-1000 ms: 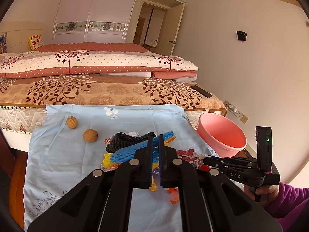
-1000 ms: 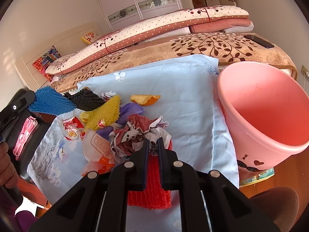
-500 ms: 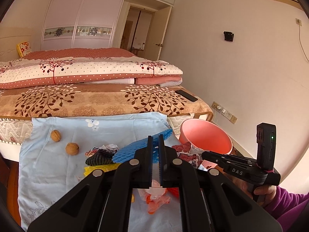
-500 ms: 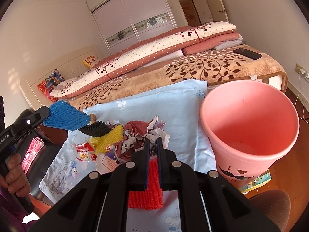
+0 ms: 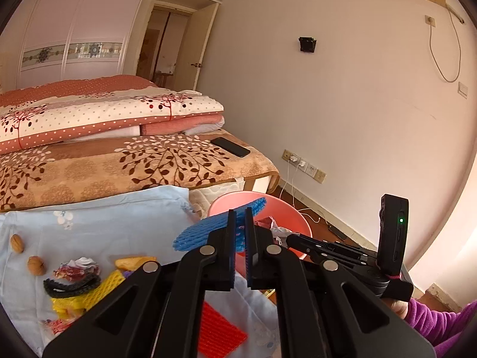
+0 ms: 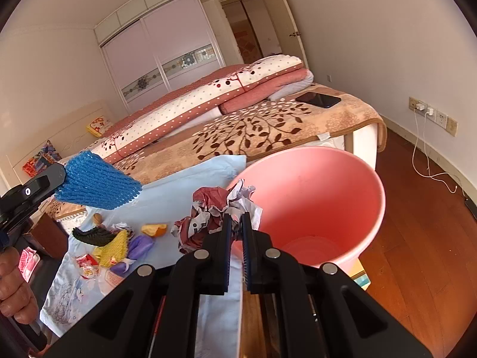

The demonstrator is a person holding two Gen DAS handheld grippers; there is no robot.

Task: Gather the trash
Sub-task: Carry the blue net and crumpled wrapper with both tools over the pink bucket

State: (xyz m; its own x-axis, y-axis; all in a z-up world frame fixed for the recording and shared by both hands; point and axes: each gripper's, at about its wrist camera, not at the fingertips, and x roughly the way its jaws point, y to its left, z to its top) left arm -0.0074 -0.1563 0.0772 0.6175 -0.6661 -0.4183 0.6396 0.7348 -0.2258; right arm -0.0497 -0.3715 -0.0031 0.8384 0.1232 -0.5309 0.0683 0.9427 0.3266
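Bucket (image 6: 328, 197) stands right of the cloth (image 6: 190, 185); bed (image 6: 268, 125) behind both.

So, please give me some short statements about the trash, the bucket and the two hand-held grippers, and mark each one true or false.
1. The left hand-held gripper holds a blue foam net. True.
2. The right hand-held gripper is open and holds nothing. False: it is shut on crumpled paper.
3. The pink bucket lies tipped on its side. False: it stands upright beside the blue cloth.
4. A black phone lies on the bed. True.
5. Two walnuts lie on the cloth. True.
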